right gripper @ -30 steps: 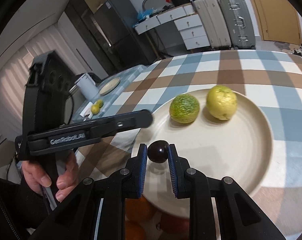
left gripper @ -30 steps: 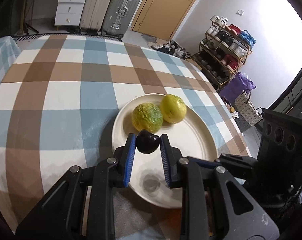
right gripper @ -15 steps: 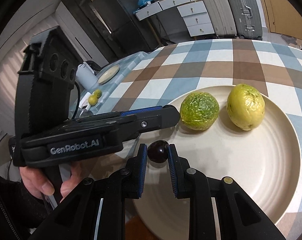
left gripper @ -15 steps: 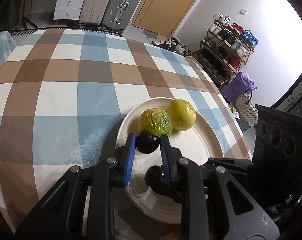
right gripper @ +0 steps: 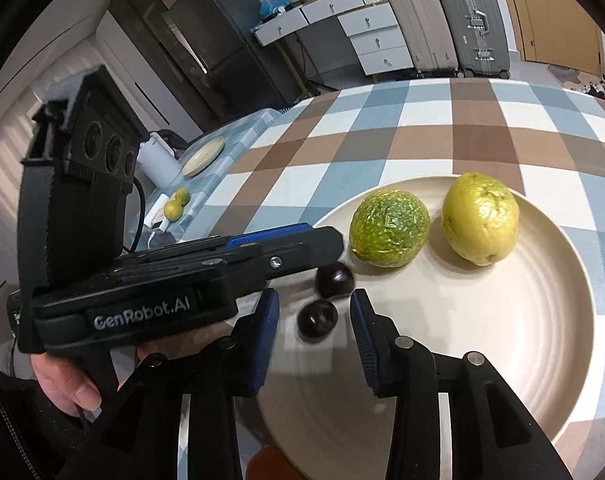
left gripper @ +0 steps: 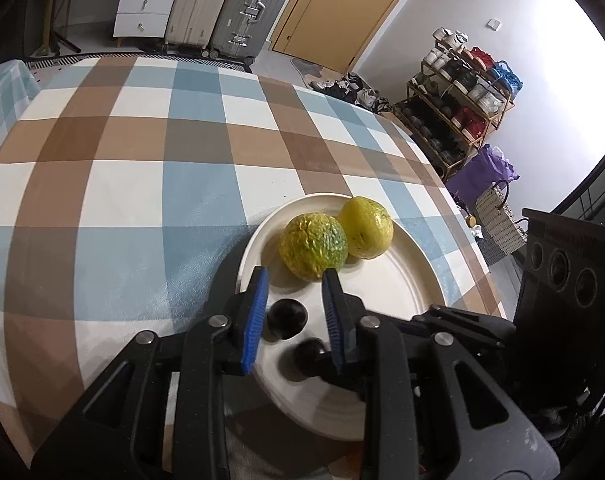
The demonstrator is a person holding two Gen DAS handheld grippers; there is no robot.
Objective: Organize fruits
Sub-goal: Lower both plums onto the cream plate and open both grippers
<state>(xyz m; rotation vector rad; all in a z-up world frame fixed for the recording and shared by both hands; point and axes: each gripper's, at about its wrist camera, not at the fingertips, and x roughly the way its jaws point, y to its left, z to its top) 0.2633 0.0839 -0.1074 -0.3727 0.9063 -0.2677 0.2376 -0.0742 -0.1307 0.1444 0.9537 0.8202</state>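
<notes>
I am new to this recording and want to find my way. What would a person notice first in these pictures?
First, the cream plate on the checked tablecloth, with a wrinkled green fruit and a yellow fruit side by side at its far part. Nearer, two small dark fruits lie on the plate between the open blue pads of the right gripper and left gripper, whose jaws have just been opening.

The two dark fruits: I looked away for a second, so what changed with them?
Both grippers, left gripper and right gripper, have just opened, releasing each dark fruit onto the plate. The green fruit and yellow fruit stayed put.
</notes>
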